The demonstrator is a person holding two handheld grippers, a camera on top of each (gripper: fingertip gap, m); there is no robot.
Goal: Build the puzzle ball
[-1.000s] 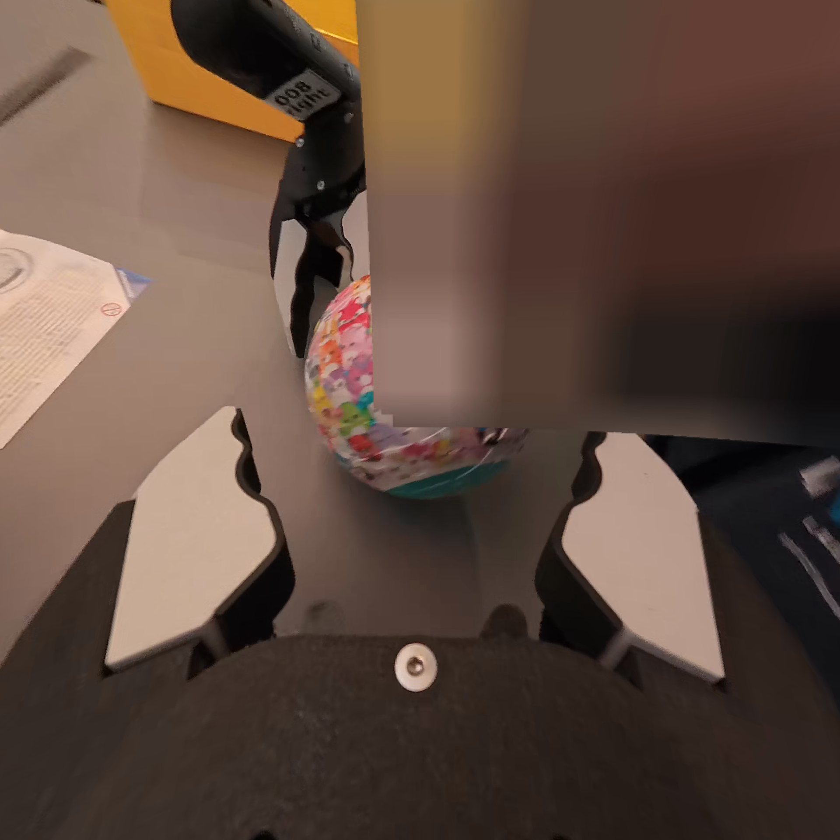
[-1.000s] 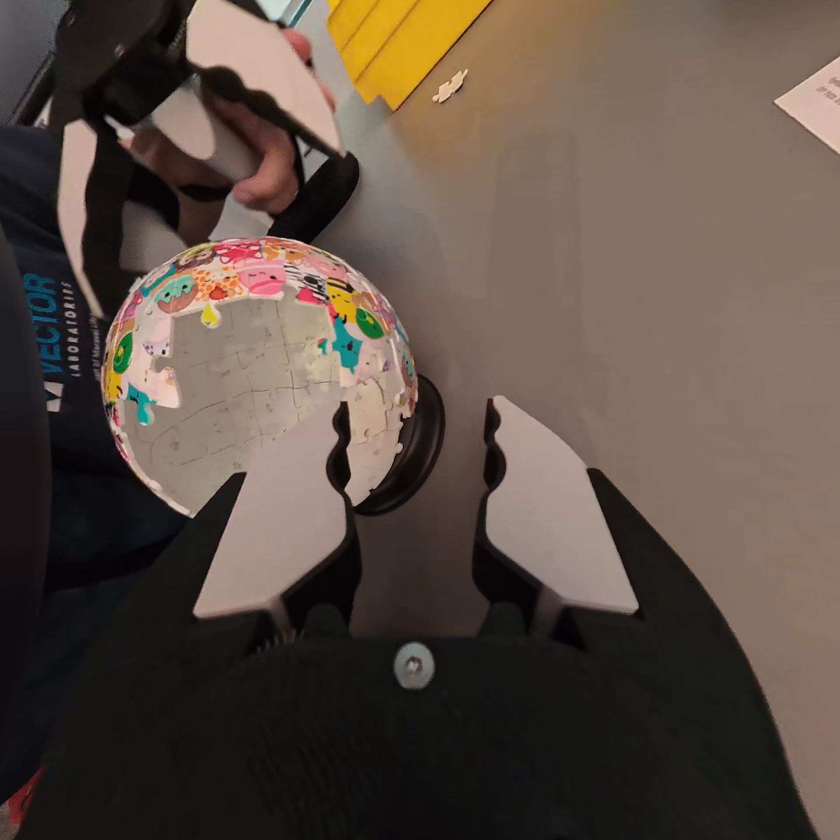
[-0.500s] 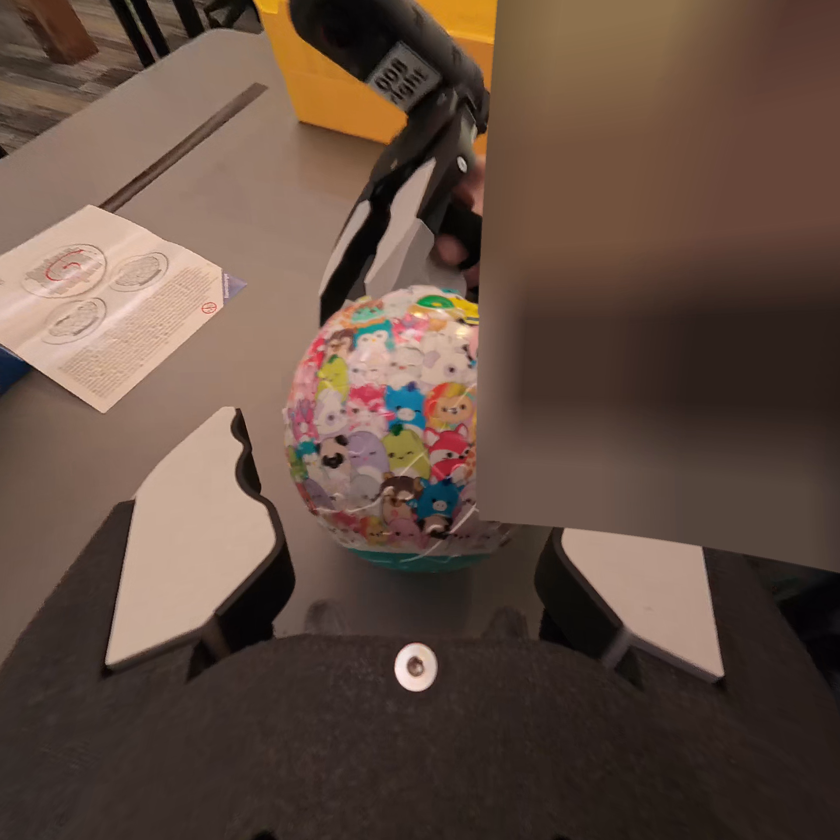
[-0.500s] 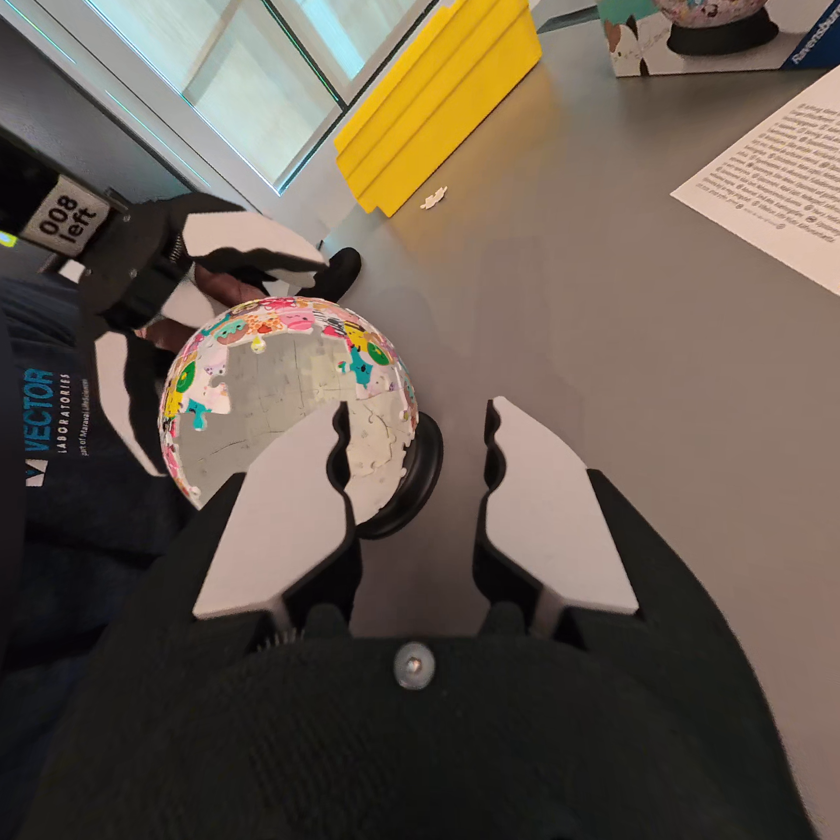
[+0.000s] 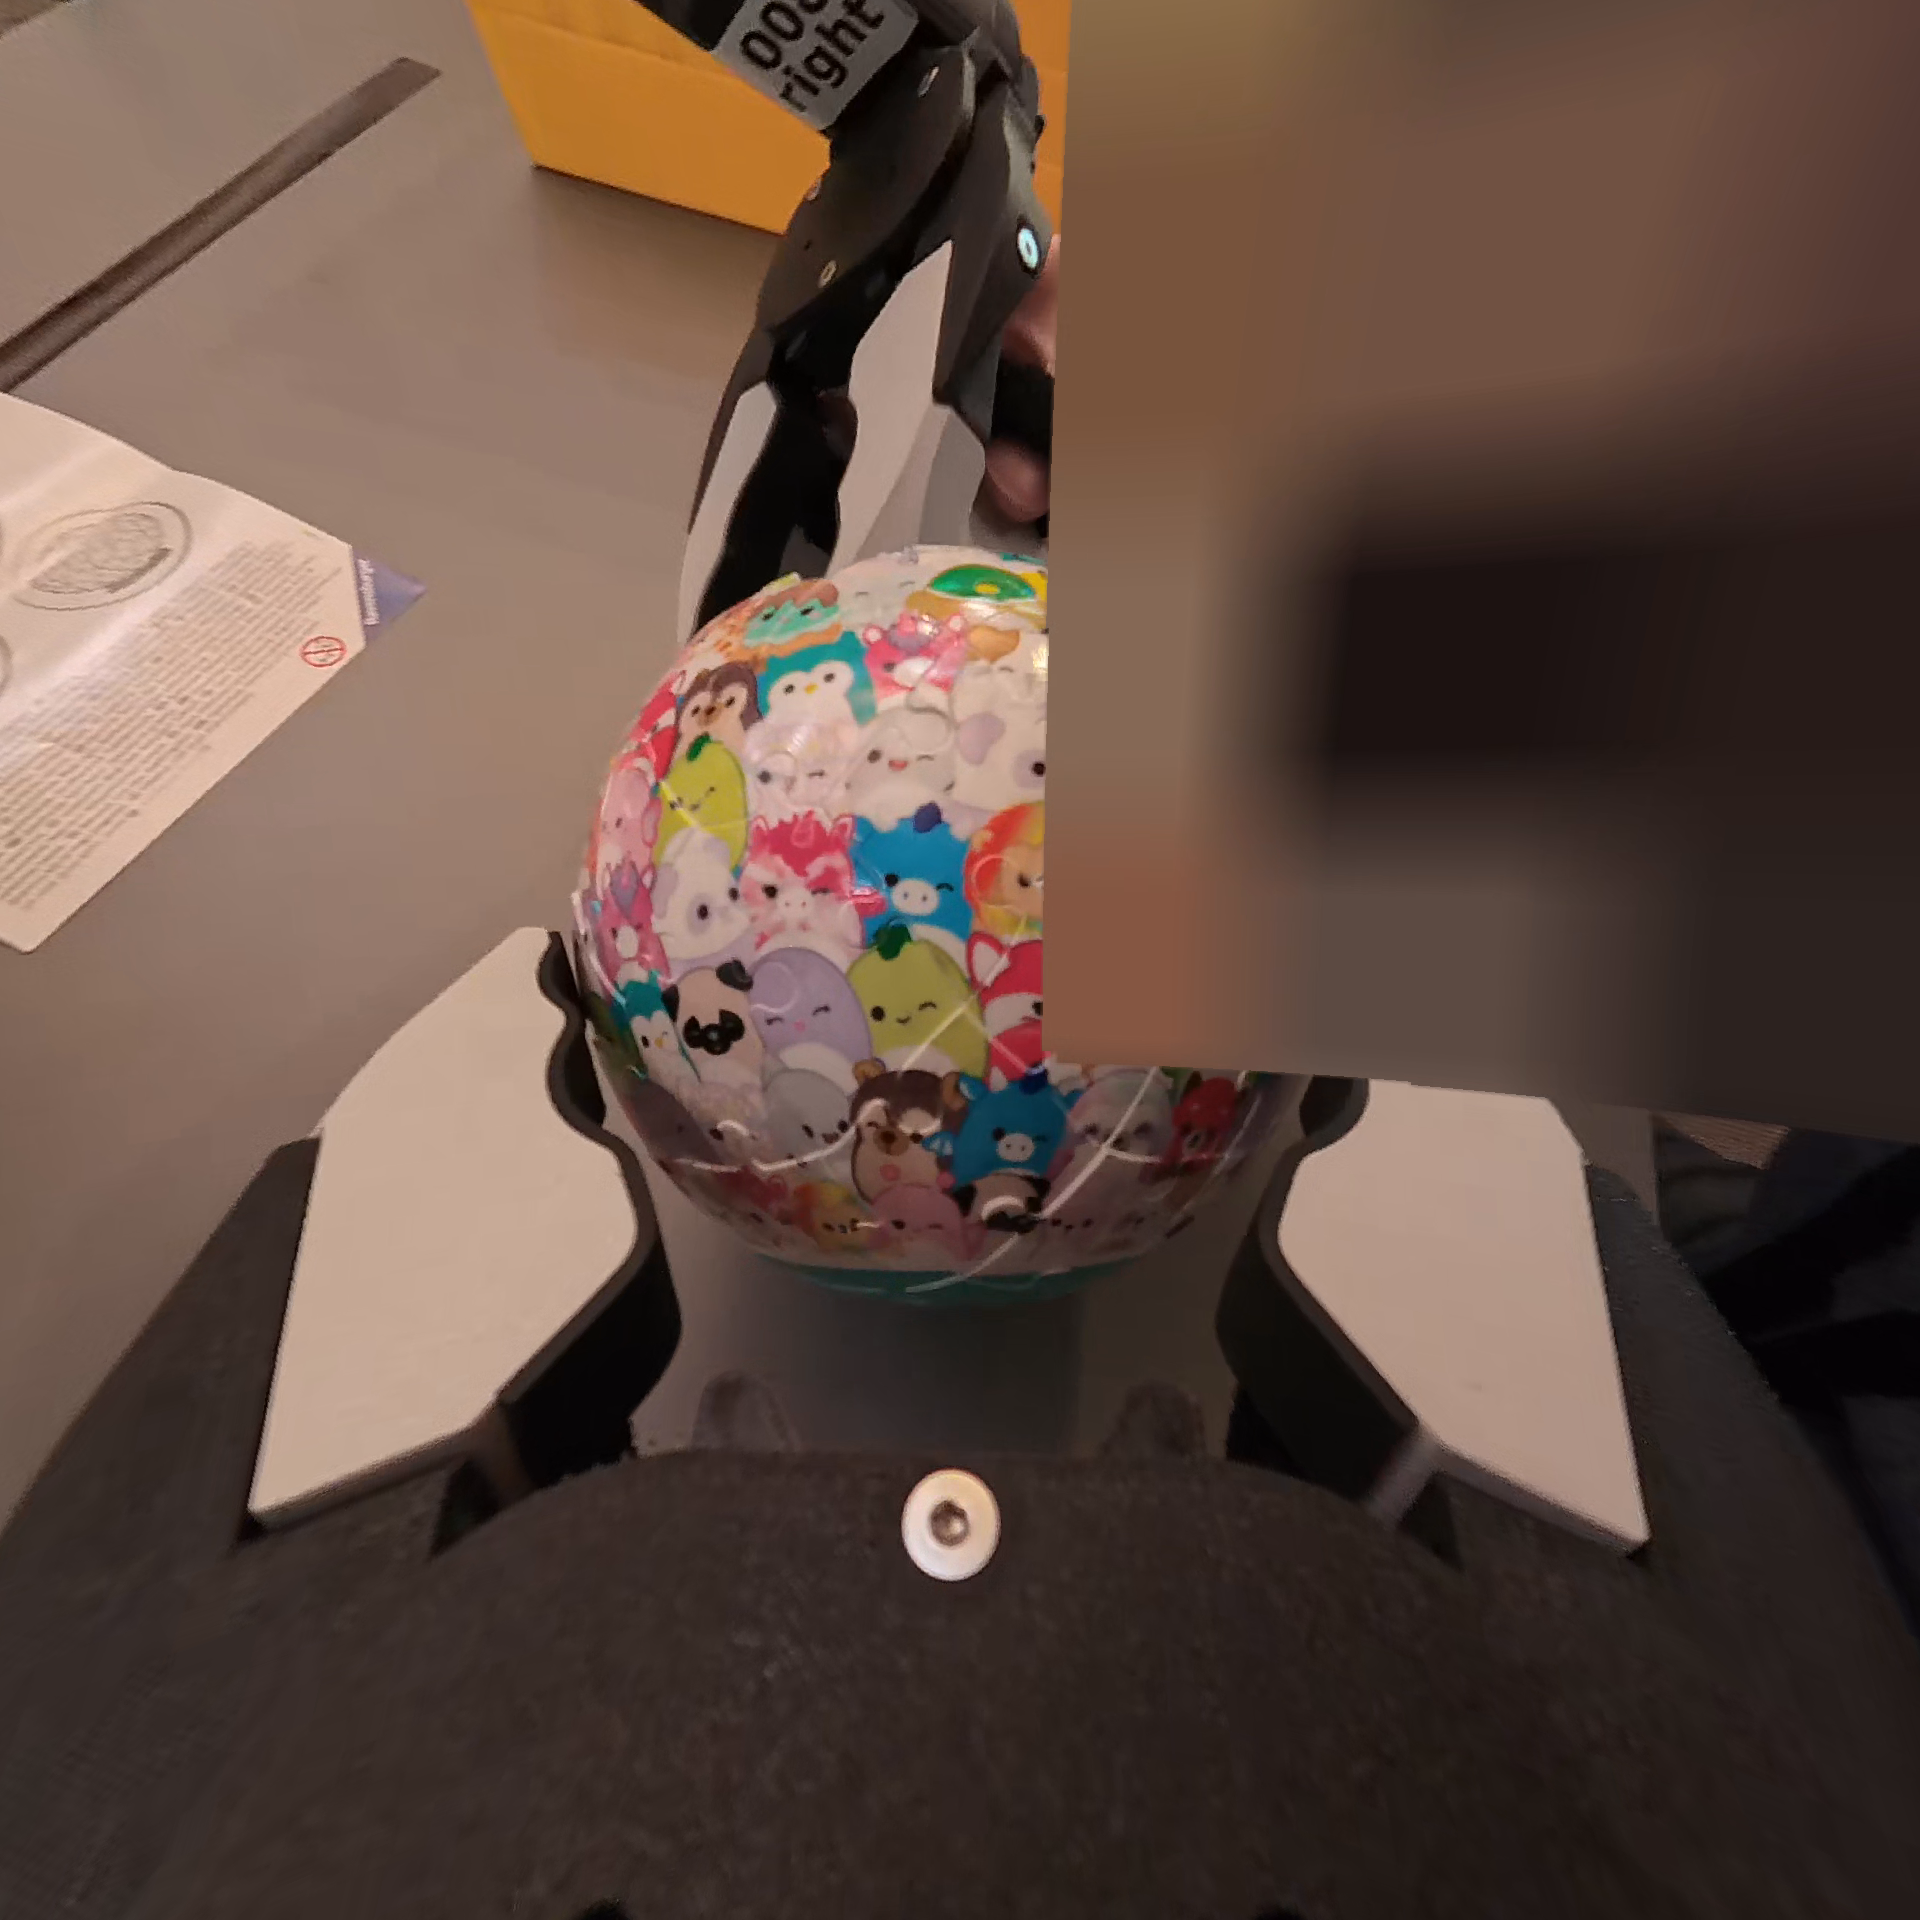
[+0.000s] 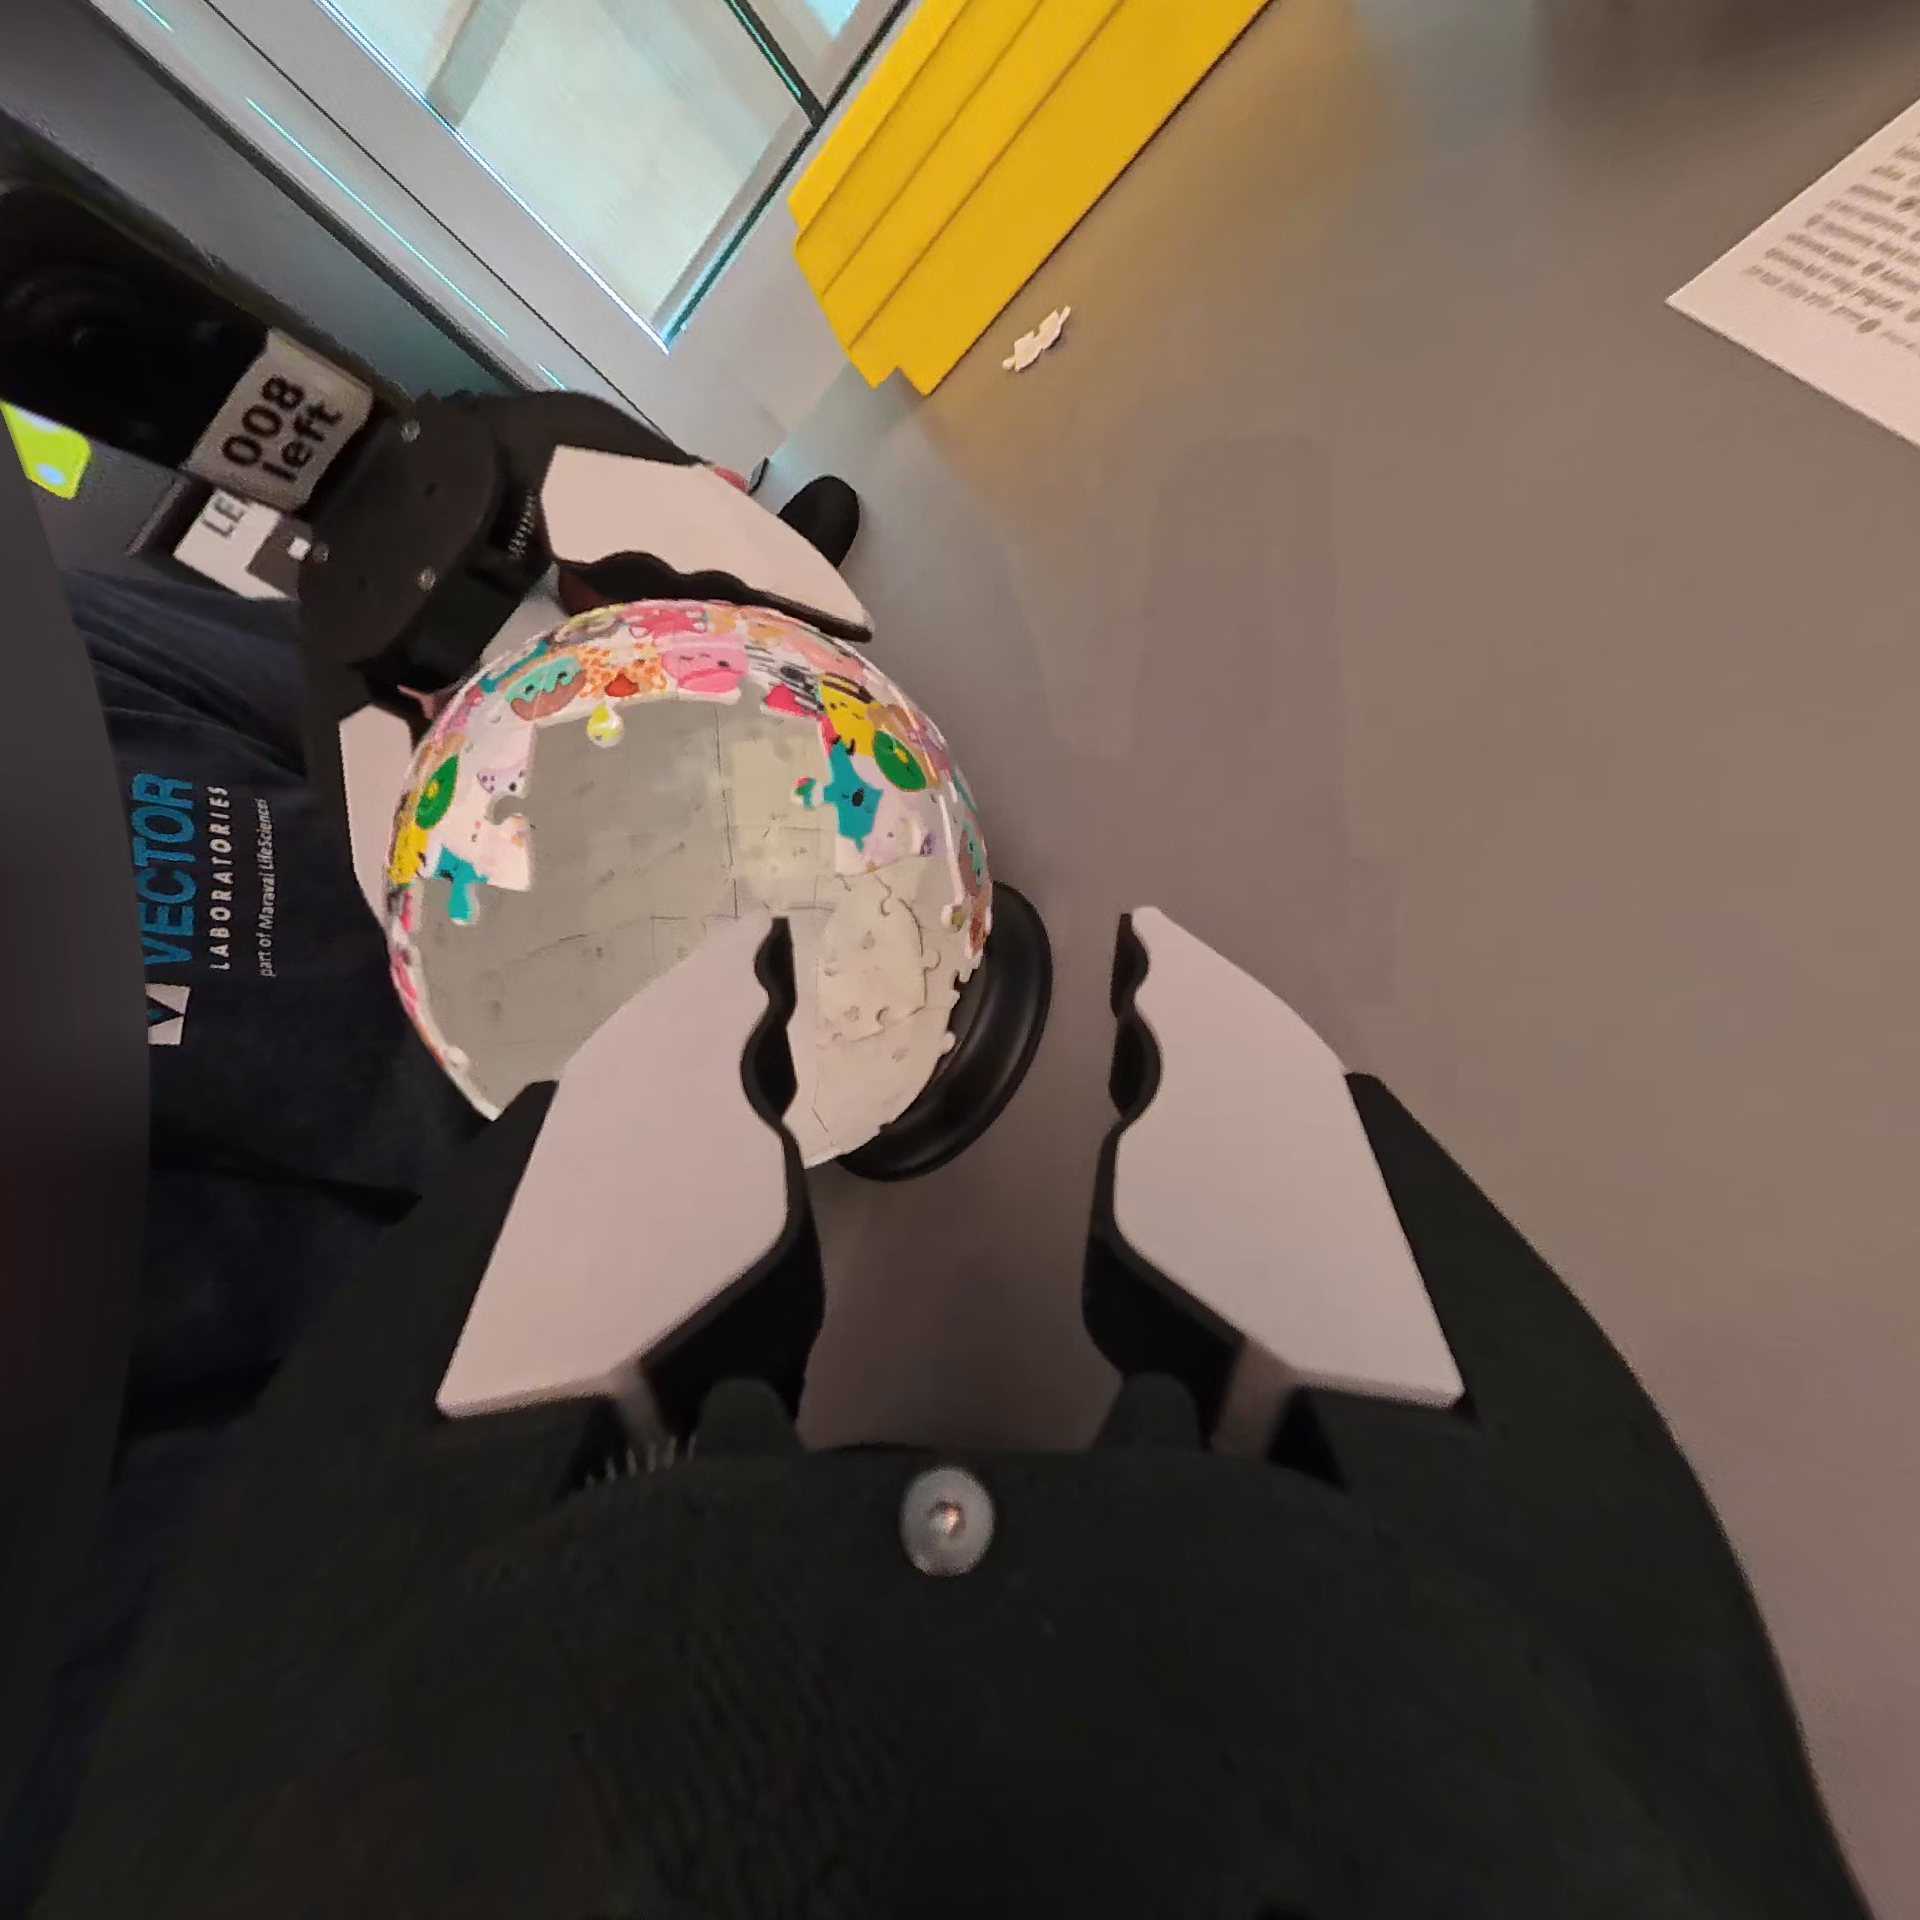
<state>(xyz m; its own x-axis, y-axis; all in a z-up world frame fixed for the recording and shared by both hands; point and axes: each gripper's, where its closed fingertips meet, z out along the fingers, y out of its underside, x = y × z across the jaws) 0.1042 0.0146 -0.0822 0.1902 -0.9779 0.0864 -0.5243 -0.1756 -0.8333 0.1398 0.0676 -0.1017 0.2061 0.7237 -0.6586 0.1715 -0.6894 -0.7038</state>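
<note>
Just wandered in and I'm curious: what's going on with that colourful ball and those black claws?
A person is building a puzzle ball using two hand-held grippers. The left gripper, jaws open, straddles the ball on its black stand. The right gripper hovers open beside its unfinished side. One loose piece lies by the yellow box.

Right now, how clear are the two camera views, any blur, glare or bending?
Left wrist view: puzzle ball sharp, thin glare streaks on it, a blur patch masks the right side. Right wrist view: yellow box and paper sheet smeared, table edges bent by the wide lens.
</note>
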